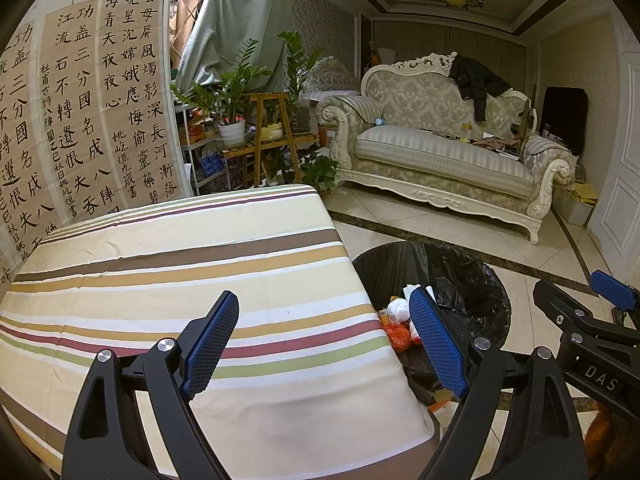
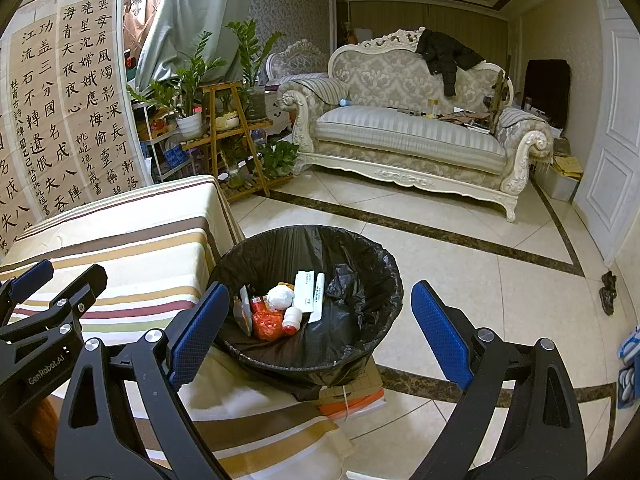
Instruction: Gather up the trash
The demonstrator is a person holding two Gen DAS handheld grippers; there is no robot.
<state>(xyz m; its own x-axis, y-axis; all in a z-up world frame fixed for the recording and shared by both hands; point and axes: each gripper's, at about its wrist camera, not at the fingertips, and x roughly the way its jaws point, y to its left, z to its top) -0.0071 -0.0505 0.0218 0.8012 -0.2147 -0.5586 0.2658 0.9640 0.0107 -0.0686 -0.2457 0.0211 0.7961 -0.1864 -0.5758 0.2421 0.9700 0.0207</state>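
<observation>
Left gripper [image 1: 324,336] first: in the left wrist view its blue-padded jaws are spread wide with nothing between them, just hanging over the near edge of the striped tablecloth [image 1: 180,264]. The cloth looks totally bare from here, no wrappers or scraps anywhere on the part I can see. Off to the right of the table sits the trash bin [image 1: 472,276] with its black liner, on the floor tiles right up against the table's edge, and you can spot a bit of crumpled white paper [image 1: 398,309] and something orange inside. The other gripper pokes in at the far right of this view.

Right wrist view: the right gripper [image 2: 320,316] is also spread wide and holding nothing, hovering pretty much over the bin, which sits between its fingers in the picture. Much better look at the contents here: the white paper ball, an orange plastic bag [image 2: 266,325], a small white bottle with a red cap [image 2: 291,319], and a couple of long white paper sleeves [image 2: 306,291], all lying in the bottom of the liner.

So my read is the collecting is basically done. Table's clean as far as both views show, trash is in the bin, both grippers empty. Can't see the whole floor or behind the table though, so maybe a stray piece is hiding somewhere.
</observation>
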